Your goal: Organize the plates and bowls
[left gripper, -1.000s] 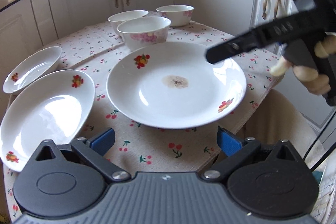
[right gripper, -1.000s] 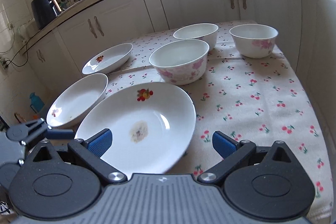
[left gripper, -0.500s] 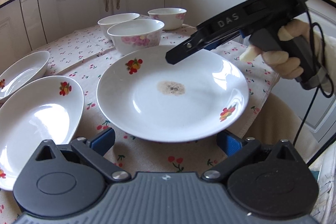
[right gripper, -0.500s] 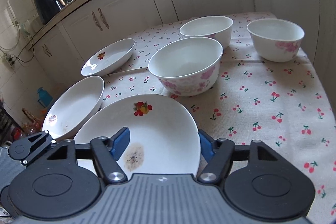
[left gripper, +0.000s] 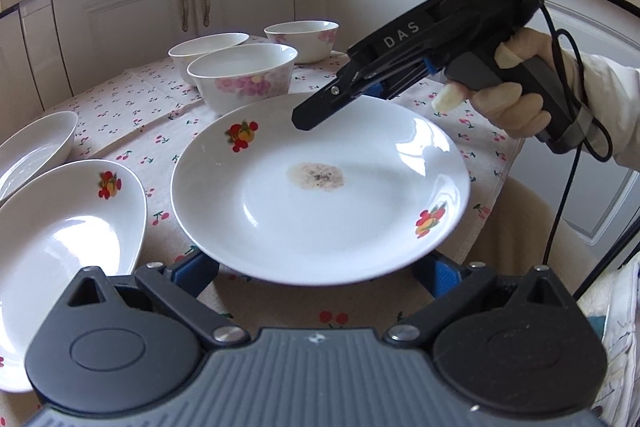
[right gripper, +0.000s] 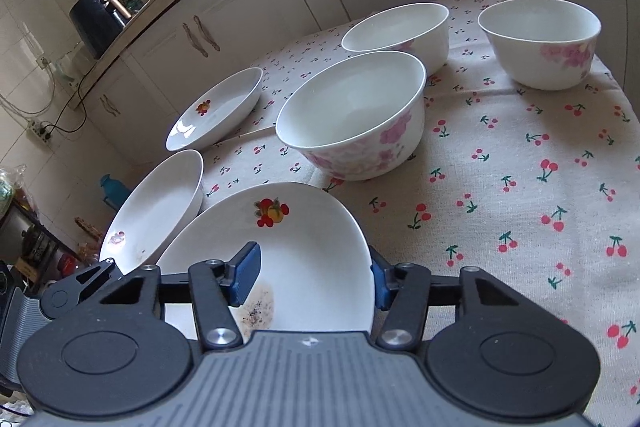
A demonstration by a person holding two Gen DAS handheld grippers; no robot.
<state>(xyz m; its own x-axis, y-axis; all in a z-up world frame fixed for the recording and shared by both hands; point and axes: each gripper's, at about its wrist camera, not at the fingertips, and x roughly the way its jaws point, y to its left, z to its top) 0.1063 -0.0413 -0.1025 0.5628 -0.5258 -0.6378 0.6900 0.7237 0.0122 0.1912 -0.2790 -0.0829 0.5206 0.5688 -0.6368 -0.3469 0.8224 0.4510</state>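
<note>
A large white plate (left gripper: 320,187) with fruit prints and a brown stain at its centre lies at the table's near edge; it also shows in the right wrist view (right gripper: 296,259). My right gripper (right gripper: 314,277) straddles its far-right rim, one pad above the plate, one below, jaws narrowed but not clamped; it also shows in the left wrist view (left gripper: 360,89). My left gripper (left gripper: 316,271) is open, its pads under the plate's near rim. Two smaller plates (left gripper: 60,251) (left gripper: 32,147) lie to the left. Three floral bowls (right gripper: 352,115) (right gripper: 396,31) (right gripper: 540,39) stand behind.
The table carries a cherry-print cloth (right gripper: 520,187). White kitchen cabinets (left gripper: 192,3) and a counter run close behind and to the right of the table. A black appliance (right gripper: 96,19) sits on the counter.
My right gripper moved in over the big plate's rim and its jaws narrowed around it. My left gripper moved forward until its pads slid under the plate's near edge.
</note>
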